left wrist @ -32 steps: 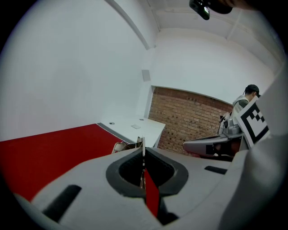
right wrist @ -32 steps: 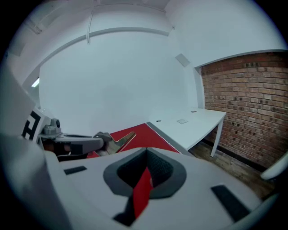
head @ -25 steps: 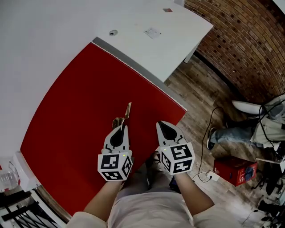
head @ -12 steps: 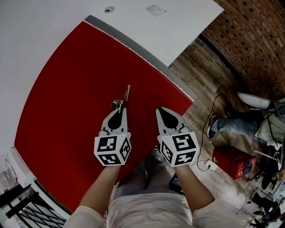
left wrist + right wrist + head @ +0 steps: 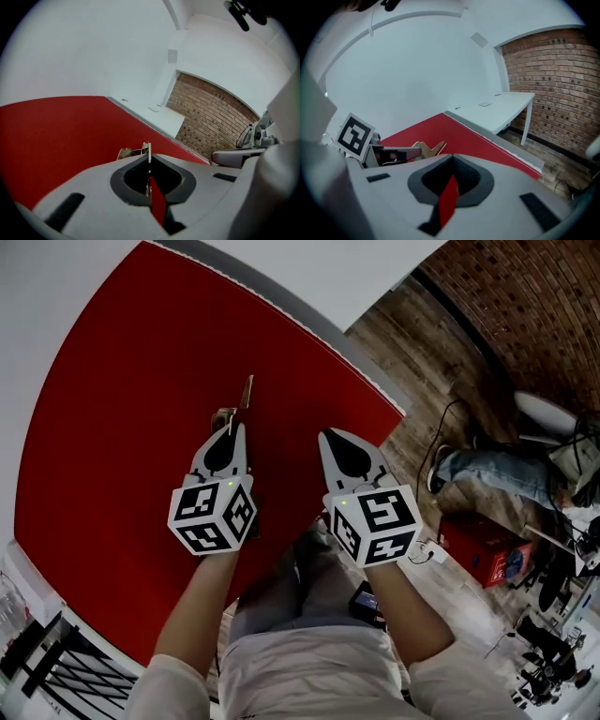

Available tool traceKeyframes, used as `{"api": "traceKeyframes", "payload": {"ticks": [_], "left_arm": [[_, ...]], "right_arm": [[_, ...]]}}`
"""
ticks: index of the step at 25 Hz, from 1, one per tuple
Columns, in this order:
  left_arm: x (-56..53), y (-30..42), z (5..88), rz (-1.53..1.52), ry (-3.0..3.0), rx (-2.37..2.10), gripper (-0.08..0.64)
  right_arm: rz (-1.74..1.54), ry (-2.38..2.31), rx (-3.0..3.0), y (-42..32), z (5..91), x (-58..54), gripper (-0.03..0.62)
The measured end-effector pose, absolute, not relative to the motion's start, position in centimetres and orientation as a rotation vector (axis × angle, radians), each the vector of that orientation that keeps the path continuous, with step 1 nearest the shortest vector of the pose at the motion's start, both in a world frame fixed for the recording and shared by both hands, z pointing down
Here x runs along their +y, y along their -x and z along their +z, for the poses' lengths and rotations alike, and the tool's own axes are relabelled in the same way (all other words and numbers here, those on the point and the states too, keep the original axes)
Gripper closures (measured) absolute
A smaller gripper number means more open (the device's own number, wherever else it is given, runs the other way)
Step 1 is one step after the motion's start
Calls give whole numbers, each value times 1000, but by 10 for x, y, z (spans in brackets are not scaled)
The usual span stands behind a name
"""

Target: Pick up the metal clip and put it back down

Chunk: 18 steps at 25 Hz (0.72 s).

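So, the left gripper (image 5: 230, 430) has its jaws pinched together on the clip (image 5: 242, 401), a brass-coloured metal one. In the left gripper view a thin plate of the clip (image 5: 148, 151) stands on edge right in the seam between the 2 jaws. The folded rest of it pokes out past the tips, a bit to the left. From the head view the clip sticks out beyond the gripper's nose, over the red mat (image 5: 112, 381) and well inside its edges. I honestly can't tell whether the clip's underside is touching the mat or sitting just above it, because the angle is too steep.

The right gripper (image 5: 330, 435) is just beside the left one and points roughly the same way. Its jaws are closed with nothing in them, and its own view only shows a sliver of red through the slot behind the tips. That view also catches the left gripper off to the side with the clip in its nose.

The mat lies on a white table (image 5: 37, 296). Past the mat's right edge there's wood floor (image 5: 422, 343), a brick wall (image 5: 525, 287) and a red box (image 5: 487, 549) on the floor.
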<state>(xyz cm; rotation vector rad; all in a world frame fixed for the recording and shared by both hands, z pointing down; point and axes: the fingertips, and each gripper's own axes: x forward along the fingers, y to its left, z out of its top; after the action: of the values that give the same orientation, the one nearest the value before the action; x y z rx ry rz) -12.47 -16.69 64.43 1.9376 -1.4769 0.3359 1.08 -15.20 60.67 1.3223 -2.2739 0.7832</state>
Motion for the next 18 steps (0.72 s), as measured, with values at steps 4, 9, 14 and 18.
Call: {"api": "traceKeyframes", "payload": {"ticks": [4,9,14,18], "left_arm": [[-164,126,662,313,-1868,-1470,552],[-168,127,666,316,-1879,-1476,552],[-170,133,672,391,-1885,-1518,524],[-168,140,679,430,-1868,-1525,495]], "right_arm": [[797,-1334,-2258,-19,613,-152,586],[805,-1334,-2256,-19,616,-155,586],[817,-1325,-2262,-17,619,-159,586],[827,-1320,-2257,-14,621,-159,586]]}}
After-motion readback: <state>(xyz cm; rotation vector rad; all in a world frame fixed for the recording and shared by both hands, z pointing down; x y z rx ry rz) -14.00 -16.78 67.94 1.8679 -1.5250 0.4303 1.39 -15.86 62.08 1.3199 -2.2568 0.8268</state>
